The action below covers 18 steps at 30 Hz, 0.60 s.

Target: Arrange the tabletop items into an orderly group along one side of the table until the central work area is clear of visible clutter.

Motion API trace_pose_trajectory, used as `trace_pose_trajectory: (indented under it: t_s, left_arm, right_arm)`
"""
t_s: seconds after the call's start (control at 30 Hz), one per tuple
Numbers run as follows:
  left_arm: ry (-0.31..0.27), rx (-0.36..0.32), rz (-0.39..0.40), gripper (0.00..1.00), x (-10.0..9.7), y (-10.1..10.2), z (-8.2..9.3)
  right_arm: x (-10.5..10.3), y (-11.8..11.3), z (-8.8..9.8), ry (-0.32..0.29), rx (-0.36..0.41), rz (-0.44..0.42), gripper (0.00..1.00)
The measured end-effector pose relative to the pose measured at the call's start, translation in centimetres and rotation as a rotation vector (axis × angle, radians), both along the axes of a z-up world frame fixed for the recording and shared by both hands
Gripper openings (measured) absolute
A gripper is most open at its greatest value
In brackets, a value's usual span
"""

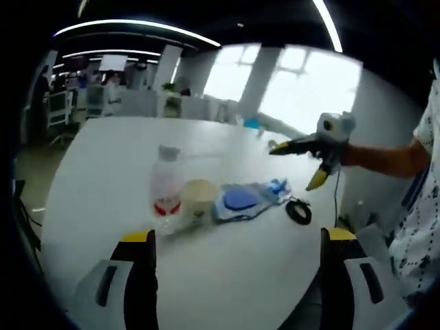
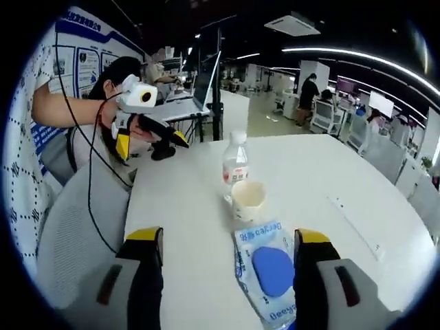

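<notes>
The bottle (image 2: 235,163) stands upright on the white table (image 2: 330,179), and I use it as the marker for everything else. Right next to the bottle sits a small cup (image 2: 248,199) — so close they look like they touch. Just past the cup, on the side away from the bottle, lies a clear packet (image 2: 269,269) with a blue round thing inside. In the left gripper view the same three things make a short row: bottle (image 1: 166,185), cup (image 1: 198,197), packet (image 1: 247,199). A little black ring (image 1: 298,210) lies near the far end of the packet, a bit apart from it, close to the table edge.

So the things are already close together in a line. That part looks mostly done, I think. What may be left is the black ring, which is not tucked in with the others, and maybe sliding the whole row nearer one side, away from the middle.

The left gripper (image 1: 237,240) has its jaws wide apart and holds nothing. The right gripper (image 2: 229,242) is also wide apart with nothing in it — the packet lies on the table between its jaws.
</notes>
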<state>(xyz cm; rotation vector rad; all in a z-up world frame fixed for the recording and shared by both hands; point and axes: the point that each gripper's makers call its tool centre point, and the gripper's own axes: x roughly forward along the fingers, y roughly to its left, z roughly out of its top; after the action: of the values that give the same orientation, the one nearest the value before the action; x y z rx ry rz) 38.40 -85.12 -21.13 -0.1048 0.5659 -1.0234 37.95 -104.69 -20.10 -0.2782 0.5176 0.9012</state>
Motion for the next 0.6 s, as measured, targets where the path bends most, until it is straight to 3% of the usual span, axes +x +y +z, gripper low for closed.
trace_pose_trajectory:
  t_s: [0.1, 0.27, 0.6]
  left_arm:
    - [-0.037, 0.001, -0.002, 0.96, -0.4, -0.1, 0.7]
    - [-0.029, 0.02, -0.016, 0.96, -1.8, -0.1, 0.8]
    - [-0.061, 0.038, -0.024, 0.96, -4.0, -0.3, 1.7]
  right_arm:
    - [-1.6, -2.5, 0.5, -0.008, 0.003, -0.068, 0.79]
    - [-5.4, -7.1, 1.1, -0.011, 0.05, -0.209, 0.85]
    - [-12.3, -13.3, 0.8, -0.001, 0.096, -0.385, 0.93]
